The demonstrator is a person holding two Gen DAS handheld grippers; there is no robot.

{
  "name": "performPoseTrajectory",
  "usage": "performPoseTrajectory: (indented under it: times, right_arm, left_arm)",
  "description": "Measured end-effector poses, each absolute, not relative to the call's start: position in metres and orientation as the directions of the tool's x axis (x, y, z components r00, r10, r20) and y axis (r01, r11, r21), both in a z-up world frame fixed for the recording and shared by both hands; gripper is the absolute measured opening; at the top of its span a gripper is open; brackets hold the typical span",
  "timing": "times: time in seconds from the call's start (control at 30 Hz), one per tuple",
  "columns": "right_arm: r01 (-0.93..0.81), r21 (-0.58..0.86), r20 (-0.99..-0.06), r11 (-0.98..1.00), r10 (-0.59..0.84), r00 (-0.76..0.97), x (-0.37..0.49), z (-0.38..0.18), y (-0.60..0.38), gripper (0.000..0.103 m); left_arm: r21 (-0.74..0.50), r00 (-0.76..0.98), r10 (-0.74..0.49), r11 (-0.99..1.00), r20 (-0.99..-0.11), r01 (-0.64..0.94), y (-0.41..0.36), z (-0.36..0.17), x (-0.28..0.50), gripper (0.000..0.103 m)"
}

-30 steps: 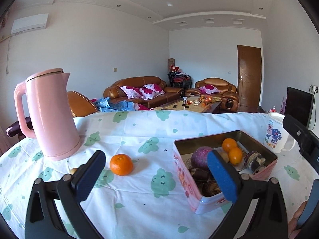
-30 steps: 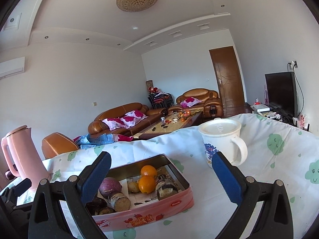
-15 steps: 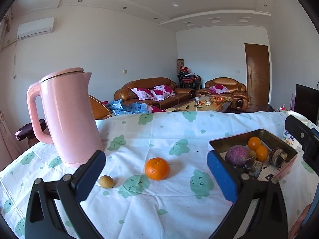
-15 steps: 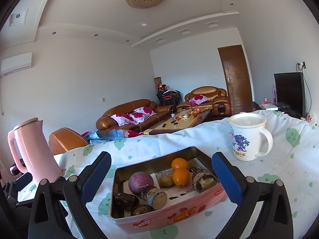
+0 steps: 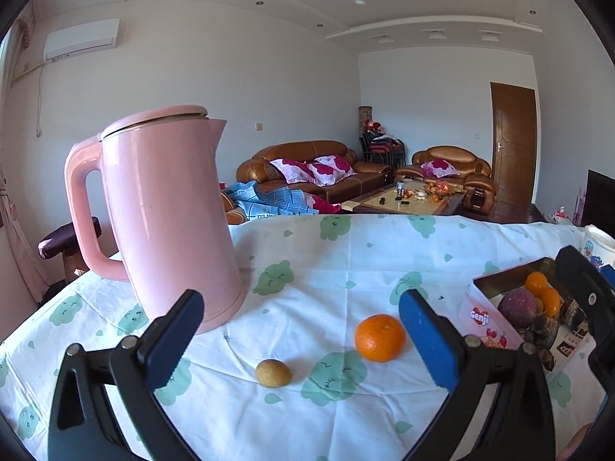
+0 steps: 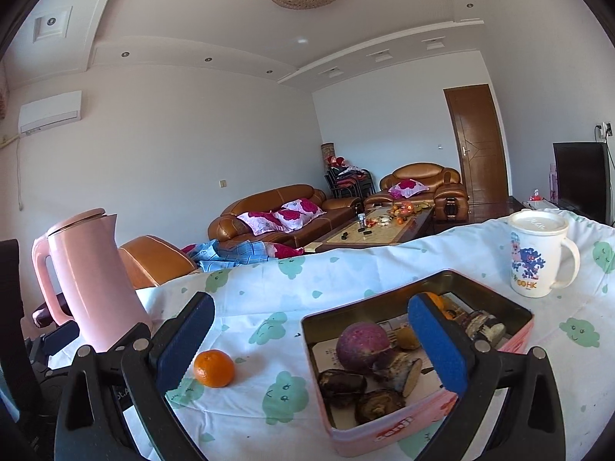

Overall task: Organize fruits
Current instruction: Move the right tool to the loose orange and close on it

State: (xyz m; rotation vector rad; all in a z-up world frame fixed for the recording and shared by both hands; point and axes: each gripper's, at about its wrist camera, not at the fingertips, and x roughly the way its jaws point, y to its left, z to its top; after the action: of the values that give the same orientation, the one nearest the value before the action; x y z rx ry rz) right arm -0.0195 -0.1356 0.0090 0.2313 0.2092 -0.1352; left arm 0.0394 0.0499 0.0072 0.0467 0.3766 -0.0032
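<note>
- The table [image 5: 346,253], under a white cloth printed with green cloud faces, carries everything here and fills the lower half of both wrist views.
- A pink kettle [image 5: 169,211] stands upright at the left of the table, lid on, handle turned away from the fruit.
- A pink tin box [image 6: 415,415] sits open to the right of the kettle. It holds a purple round fruit [image 6: 363,344], 2 oranges seen in the left wrist view [image 5: 542,292], and several dark brown pieces [image 6: 342,382].
- The left gripper [image 5: 300,338] is released, its 2 blue pads wide apart and empty, poised low over the cloth in front of the loose fruit.
- The right gripper [image 6: 311,345] is likewise spread wide and holds nothing; its right pad [image 6: 438,345] overlaps the box in its own view, and whether it touches the box cannot be told.
- A white mug [image 6: 538,257] with a blue cartoon print and a lid stands beyond the box, at the far right of the table.
- 1 loose orange [image 5: 379,338] lies on the cloth between kettle and box, apart from both.
- 1 small yellow-brown fruit [image 5: 273,373] lies on the cloth just left of that orange and nearer the left gripper, touching nothing else.
</note>
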Motion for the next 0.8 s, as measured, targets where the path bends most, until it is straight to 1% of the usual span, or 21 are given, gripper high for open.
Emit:
performPoseTrajectory:
  times: [0.1, 0.17, 0.23, 0.37, 0.53, 0.67, 0.73, 0.8]
  right_arm:
    - [0.139, 0.215, -0.227, 0.967, -0.089, 0.970, -0.013, 0.008, -0.125, 0.102]
    - [0.125, 0.213, -0.233, 0.969, -0.074, 0.970, -0.008, 0.007, -0.117, 0.102]
    - [0.110, 0.207, -0.242, 0.972, -0.058, 0.969, -0.005, 0.007, -0.111, 0.102]
    - [0.076, 0.181, -0.270, 0.981, -0.024, 0.963, 0.006, 0.006, -0.097, 0.102]
    - [0.018, 0.146, -0.386, 0.989, 0.040, 0.921, 0.034, -0.001, -0.081, 0.102]
    - [-0.066, 0.118, -0.477, 0.991, 0.115, 0.871, 0.063, -0.009, -0.062, 0.102]
    - [-0.088, 0.104, -0.523, 0.991, 0.130, 0.843, 0.075, -0.014, -0.053, 0.102]
    - [-0.096, 0.086, -0.572, 0.992, 0.128, 0.811, 0.088, -0.019, -0.046, 0.102]
  left_arm:
    - [0.091, 0.930, 0.050, 0.996, -0.365, -0.017, 0.060, 0.002, 0.045, 0.103]
    - [0.108, 0.915, 0.057, 0.994, -0.399, -0.015, 0.068, -0.002, 0.053, 0.103]
    - [0.112, 0.902, 0.068, 0.994, -0.427, -0.022, 0.080, -0.004, 0.061, 0.103]
    - [0.085, 0.872, 0.120, 0.992, -0.474, -0.090, 0.112, -0.008, 0.075, 0.103]
    - [0.036, 0.808, 0.185, 0.979, -0.560, -0.199, 0.149, -0.015, 0.090, 0.103]
    - [-0.043, 0.779, 0.126, 0.980, -0.614, -0.192, 0.160, -0.021, 0.095, 0.103]
    - [-0.051, 0.772, 0.108, 0.982, -0.626, -0.179, 0.158, -0.023, 0.096, 0.103]
    - [-0.030, 0.767, 0.111, 0.985, -0.632, -0.168, 0.152, -0.024, 0.098, 0.103]
